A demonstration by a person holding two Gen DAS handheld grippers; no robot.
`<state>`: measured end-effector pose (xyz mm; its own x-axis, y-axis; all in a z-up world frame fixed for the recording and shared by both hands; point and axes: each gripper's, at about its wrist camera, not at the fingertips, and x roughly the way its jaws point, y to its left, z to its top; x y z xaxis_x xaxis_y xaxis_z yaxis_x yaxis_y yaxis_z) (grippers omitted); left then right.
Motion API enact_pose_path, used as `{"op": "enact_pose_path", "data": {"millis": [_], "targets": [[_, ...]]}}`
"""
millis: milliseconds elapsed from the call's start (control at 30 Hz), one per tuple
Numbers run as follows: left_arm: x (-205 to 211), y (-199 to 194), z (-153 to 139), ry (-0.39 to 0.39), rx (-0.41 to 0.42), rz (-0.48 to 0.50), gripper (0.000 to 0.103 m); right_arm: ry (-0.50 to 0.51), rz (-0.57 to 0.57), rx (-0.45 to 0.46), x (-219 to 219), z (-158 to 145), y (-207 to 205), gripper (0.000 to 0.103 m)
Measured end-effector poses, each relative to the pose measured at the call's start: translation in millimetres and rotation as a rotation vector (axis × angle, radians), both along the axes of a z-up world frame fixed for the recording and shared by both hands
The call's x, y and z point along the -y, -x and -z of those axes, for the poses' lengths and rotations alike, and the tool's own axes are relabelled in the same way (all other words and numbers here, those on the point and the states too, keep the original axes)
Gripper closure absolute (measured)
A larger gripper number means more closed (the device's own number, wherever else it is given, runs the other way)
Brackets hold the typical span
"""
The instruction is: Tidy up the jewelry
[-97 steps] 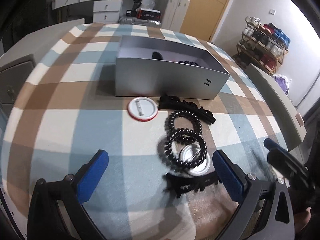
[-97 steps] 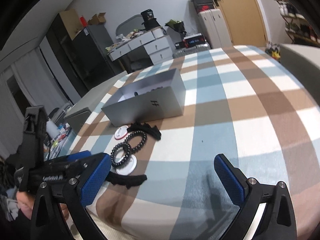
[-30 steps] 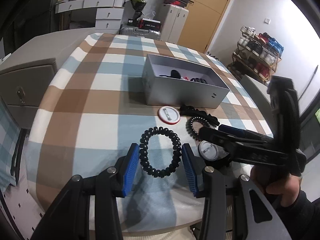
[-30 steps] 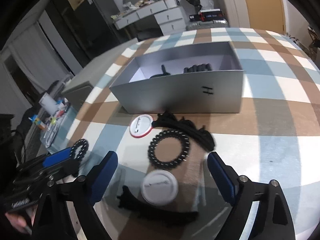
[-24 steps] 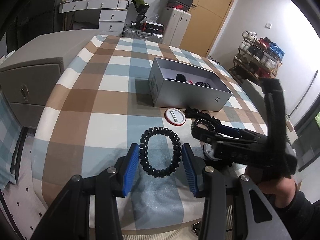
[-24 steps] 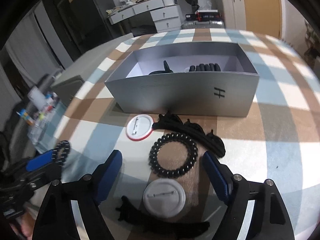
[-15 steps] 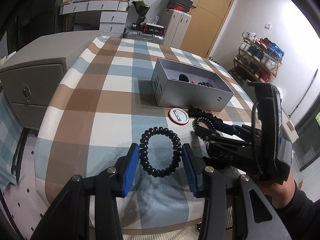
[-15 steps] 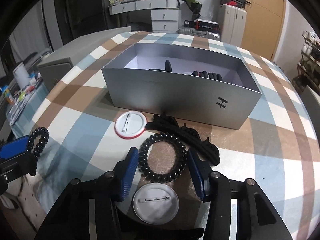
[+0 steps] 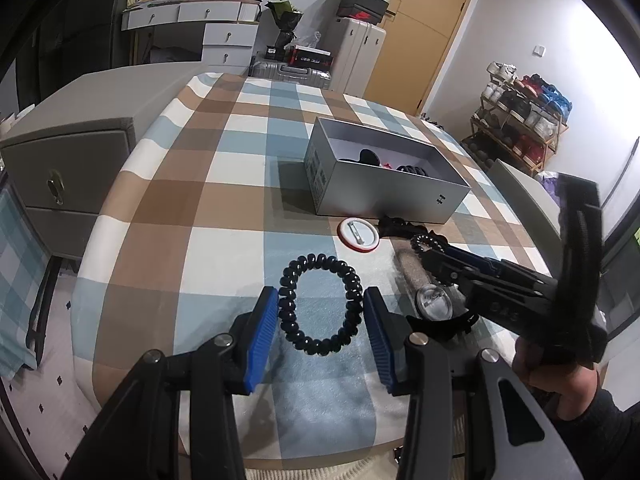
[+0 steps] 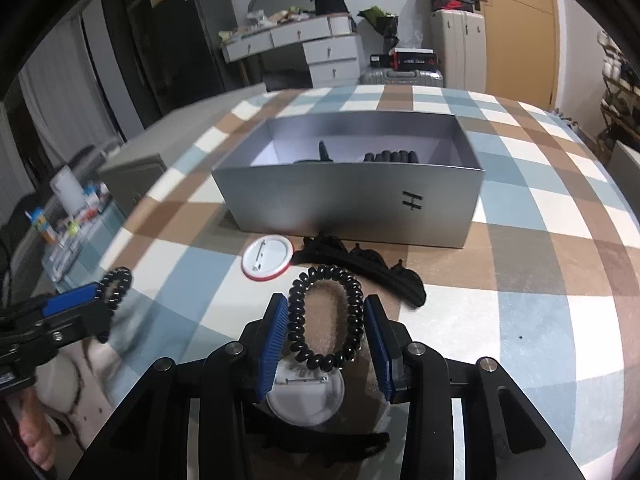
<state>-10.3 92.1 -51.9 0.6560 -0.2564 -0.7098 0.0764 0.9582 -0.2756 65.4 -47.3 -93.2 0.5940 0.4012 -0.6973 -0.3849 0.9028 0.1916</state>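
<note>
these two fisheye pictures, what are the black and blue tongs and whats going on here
They are hand-held grippers, one per hand, each with its own camera looking along its blue fingers. In the left view, the left gripper is shut on a black coil hair tie. In the right view, the right gripper squeezes a second coil tie. On the checked tablecloth lie a red-rimmed badge, a white badge, black hair clips and a grey box with some dark items inside.
</note>
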Motion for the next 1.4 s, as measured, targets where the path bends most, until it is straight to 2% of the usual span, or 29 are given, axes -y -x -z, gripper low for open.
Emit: {"op": "enact_pose_path", "data": {"millis": [367,633,900,1200,1400], "targets": [[20,-24,-22,-0.012,0.039,0.018,0.065,-0.195,-0.014,0.077,44,-39,11,0.065],[41,-50,-38,-0.027,0.080,0.037,0.065,-0.211,-0.060,0.169,53,-77,-2,0.065],[52,-80,-50,-0.046,0.118,0.048,0.065,-0.227,-0.103,0.230,49,-99,-27,0.065],[59,-108,-51,-0.043,0.121,0.057,0.065,-0.225,-0.139,0.238,39,-103,-59,0.065],[61,-123,-43,-0.040,0.095,0.063,0.065,-0.209,-0.153,0.205,32,-89,-81,0.065]]}}
